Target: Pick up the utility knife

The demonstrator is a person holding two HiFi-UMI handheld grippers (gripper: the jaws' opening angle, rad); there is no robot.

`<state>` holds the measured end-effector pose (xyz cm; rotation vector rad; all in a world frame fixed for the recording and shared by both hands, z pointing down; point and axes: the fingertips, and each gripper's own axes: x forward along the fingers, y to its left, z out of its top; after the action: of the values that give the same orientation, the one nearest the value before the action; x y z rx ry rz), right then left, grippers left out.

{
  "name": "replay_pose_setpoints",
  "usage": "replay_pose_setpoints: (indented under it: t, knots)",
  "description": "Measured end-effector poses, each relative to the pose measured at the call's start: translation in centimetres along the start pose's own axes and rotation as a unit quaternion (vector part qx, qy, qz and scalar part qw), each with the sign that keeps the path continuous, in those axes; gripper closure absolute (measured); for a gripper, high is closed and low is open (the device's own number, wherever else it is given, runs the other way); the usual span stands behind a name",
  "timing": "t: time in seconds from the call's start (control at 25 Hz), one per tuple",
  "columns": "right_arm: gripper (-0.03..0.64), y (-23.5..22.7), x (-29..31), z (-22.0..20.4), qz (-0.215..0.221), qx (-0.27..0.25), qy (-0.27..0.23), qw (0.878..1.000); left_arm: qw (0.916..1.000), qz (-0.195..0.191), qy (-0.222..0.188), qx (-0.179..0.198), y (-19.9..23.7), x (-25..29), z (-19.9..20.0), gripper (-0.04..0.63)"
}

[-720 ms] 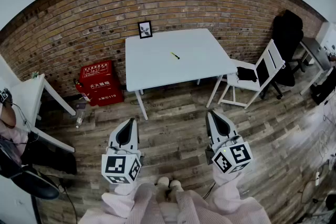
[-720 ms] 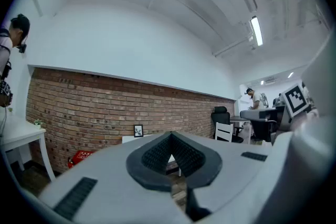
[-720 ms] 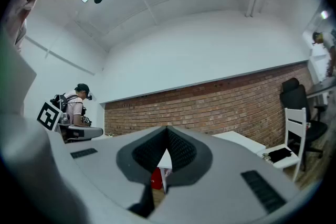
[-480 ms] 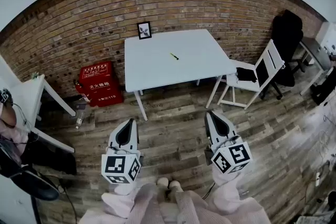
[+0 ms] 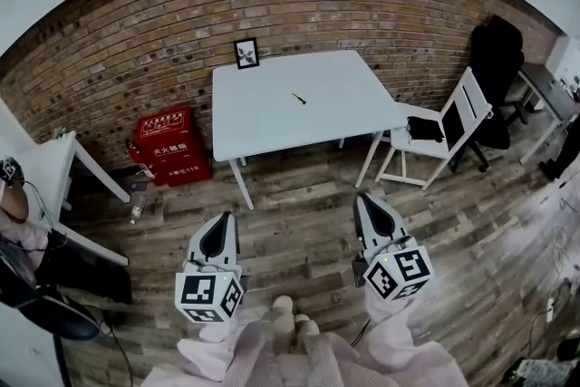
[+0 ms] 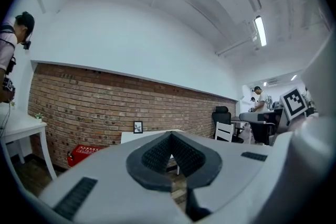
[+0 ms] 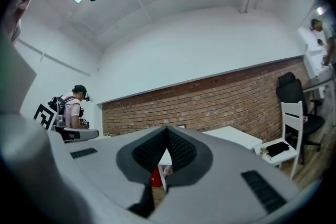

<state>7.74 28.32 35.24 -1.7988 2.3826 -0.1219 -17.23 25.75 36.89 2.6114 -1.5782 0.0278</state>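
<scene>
The utility knife point(image 5: 298, 98) is a small dark and yellow thing lying near the middle of the white table point(image 5: 263, 118), far ahead of both grippers. My left gripper point(image 5: 222, 216) hangs over the wooden floor at lower left, jaws shut tip to tip with nothing between them. My right gripper point(image 5: 363, 198) hangs at lower right, also shut and empty. In the left gripper view the left gripper point(image 6: 170, 135) points level at the table point(image 6: 149, 135). In the right gripper view the right gripper point(image 7: 167, 128) points at the table point(image 7: 236, 136). Neither gripper view shows the knife.
A small picture frame point(image 5: 246, 53) stands at the table's back left corner against the brick wall. A red box point(image 5: 168, 143) sits on the floor left of the table. A white chair point(image 5: 444, 131) and a black office chair point(image 5: 497, 59) stand to the right. Another white table point(image 5: 45, 163) is at far left.
The head view has drifted slightly, so the table sits a little further left. One foot has stepped forward. Both grippers stay shut and roughly where they were.
</scene>
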Motion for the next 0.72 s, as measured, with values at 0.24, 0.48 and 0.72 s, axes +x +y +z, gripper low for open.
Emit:
replay_pose_setpoints:
  t: [0.24,0.48,0.72]
  knots:
    - [0.607,-1.3,0.8,-0.7,-0.002,-0.003,0.005,1.0,0.9999,0.001,0.003,-0.013,0.3,1.4,-0.8,0.601]
    - [0.54,-2.1,3.0,-1.5,0.0,0.001,0.016,1.0,0.9998,-0.001,0.012,-0.014,1.2,3.8,-1.2,0.601]
    - [0.503,-3.8,6.4,-2.2,0.001,0.005,0.016,1.0,0.9998,-0.004,0.011,-0.013,2.4,7.6,-1.1,0.601]
